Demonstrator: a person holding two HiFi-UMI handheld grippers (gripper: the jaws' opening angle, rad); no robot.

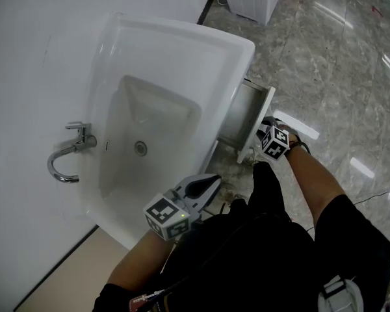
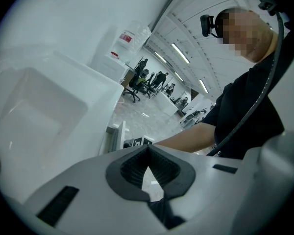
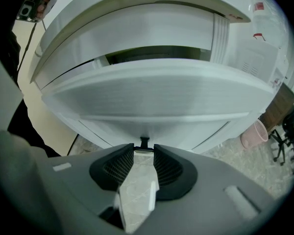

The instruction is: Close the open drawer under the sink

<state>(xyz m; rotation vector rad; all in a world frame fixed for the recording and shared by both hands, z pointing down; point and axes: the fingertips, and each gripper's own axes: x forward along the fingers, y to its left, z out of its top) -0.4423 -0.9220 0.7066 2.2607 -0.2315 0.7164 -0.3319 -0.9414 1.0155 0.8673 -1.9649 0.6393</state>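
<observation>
Left gripper (image 1: 214,182), jaws tip to tip and empty, hovers beside the sink's (image 1: 182,44) front edge. Under the sink the drawer (image 1: 247,109) stands pulled out; the right gripper (image 1: 255,152) faces its front panel, jaws parted around nothing, a small dark handle (image 3: 144,142) just beyond their tips

The head view looks steeply down from above on the sink (image 1: 182,41) and the open drawer (image 1: 255,119). The left gripper view faces along the sink's front edge towards that drawer (farther off, small). The right gripper view sits close before the drawer front, which all three views share.
</observation>
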